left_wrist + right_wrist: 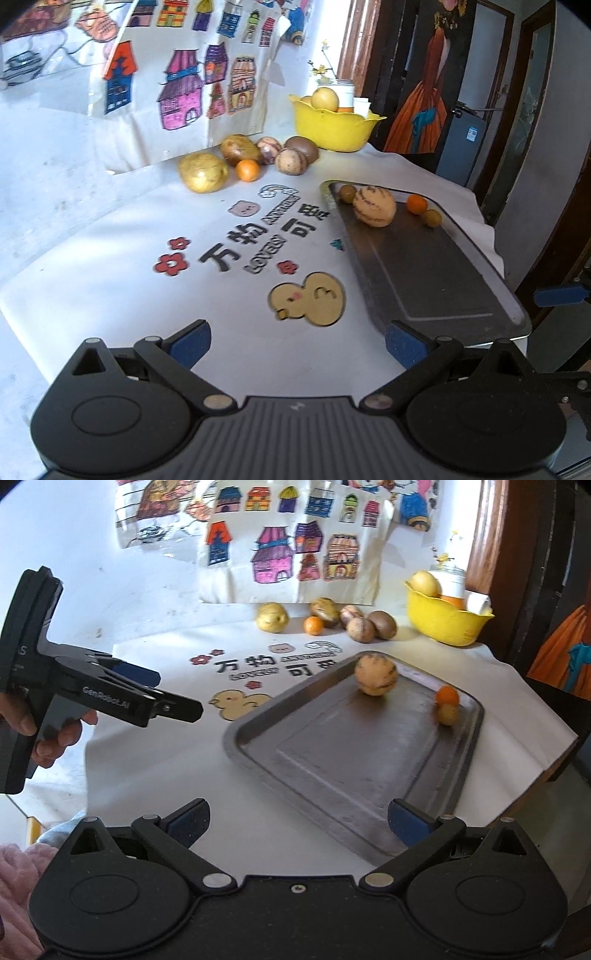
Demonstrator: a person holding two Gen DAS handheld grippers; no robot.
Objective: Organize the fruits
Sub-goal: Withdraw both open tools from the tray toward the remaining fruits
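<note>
On the metal tray point(369, 771) I see four fruits at its far end: a pale striped melon point(376, 674), a small orange point(447, 695), a small yellowish fruit point(447, 714) touching that orange, and, in my left camera, another small brownish fruit point(347, 193) just beside the melon at the far corner. The near part of the tray is bare metal.

Beyond the tray, on the white printed cloth point(166, 746), a loose cluster of fruit lies against the backdrop of drawn houses point(295, 550): a yellow potato-like one point(272, 617), a tangerine point(313, 625), and several brown ones point(360, 629) bunched together. To their right stands a yellow bowl point(443, 624) holding a large yellow fruit point(426, 583) and something orange behind it.

My left gripper point(298, 341) hangs above the cloth near the duck print point(308, 299), its tongs spread wide and holding nothing. My right gripper point(298, 821) hovers over the near edge of the tray, tongs likewise wide and empty.
</note>
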